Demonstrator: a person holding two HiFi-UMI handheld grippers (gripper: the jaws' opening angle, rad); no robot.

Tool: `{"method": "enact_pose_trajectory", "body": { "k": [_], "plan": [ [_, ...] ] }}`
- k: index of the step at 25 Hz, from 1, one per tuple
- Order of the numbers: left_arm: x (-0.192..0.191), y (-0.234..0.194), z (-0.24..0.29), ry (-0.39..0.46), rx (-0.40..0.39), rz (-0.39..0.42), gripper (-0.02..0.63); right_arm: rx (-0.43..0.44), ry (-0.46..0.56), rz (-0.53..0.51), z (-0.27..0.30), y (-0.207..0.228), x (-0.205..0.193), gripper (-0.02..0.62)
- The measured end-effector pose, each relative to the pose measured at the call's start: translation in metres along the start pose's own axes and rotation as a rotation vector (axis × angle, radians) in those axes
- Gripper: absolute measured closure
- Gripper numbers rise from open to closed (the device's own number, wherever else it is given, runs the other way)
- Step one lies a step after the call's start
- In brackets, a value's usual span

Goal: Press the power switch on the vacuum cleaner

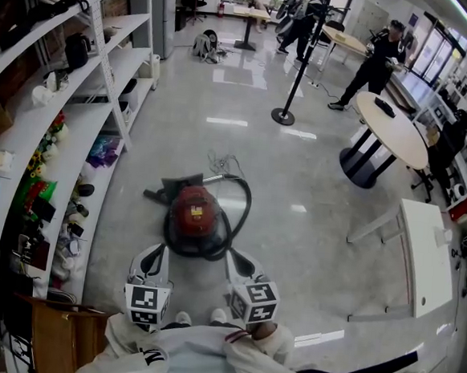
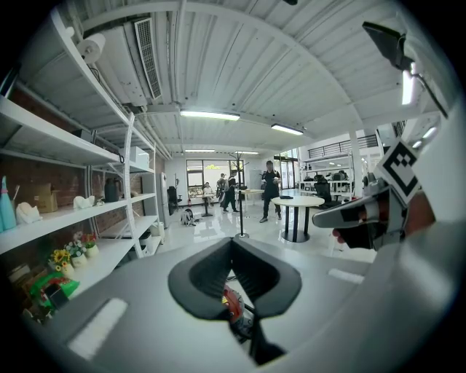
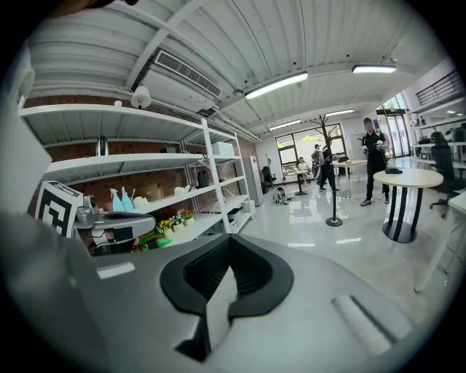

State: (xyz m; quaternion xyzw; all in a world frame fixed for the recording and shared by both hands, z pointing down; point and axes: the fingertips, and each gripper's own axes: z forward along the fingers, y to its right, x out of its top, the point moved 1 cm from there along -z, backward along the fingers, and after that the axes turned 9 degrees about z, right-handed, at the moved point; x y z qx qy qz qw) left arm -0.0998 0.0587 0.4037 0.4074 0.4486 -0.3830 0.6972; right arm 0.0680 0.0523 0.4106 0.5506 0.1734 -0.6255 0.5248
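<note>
- The vacuum cleaner (image 1: 193, 212), red on top with a dark base, sits on the glossy grey floor (image 1: 299, 171).
- Its black hose (image 1: 246, 197) loops round the right side of the vacuum cleaner. The hose runs on to a dark floor head (image 1: 171, 190) lying just beyond the vacuum cleaner, on its left.
- The left gripper (image 1: 154, 256) hangs just on the near side of the vacuum cleaner, towards its left, apart from it.
- In the left gripper view the left gripper (image 2: 233, 242) has its jaws closed tip to tip, with nothing gripped. A slice of the red vacuum cleaner (image 2: 231, 304) shows through the gap behind the tips.
- The right gripper (image 1: 240, 261) hangs just on the near side of the vacuum cleaner, towards its right, also clear of it.
- In the right gripper view the right gripper (image 3: 229, 237) likewise has its jaws pressed together at the tips and is empty. Only bare floor shows in the gap behind them.
- White shelves (image 1: 86, 114) loaded with small goods run along the floor well to the left of the vacuum cleaner.
- A post on a round black foot (image 1: 284, 116) stands well beyond the vacuum cleaner.
- A round table (image 1: 391, 130) stands further off to the right, with a person in dark clothes (image 1: 371, 68) behind it.
</note>
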Motion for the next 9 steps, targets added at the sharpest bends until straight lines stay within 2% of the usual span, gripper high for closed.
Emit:
{"method": "enact_pose_trajectory", "body": {
  "k": [9],
  "plan": [
    [-0.0014,0.0022,0.0009,-0.002,0.006,0.001,0.606,0.006,-0.005,0.008,0.0002,0.0034,-0.0005,0.595]
  ]
}}
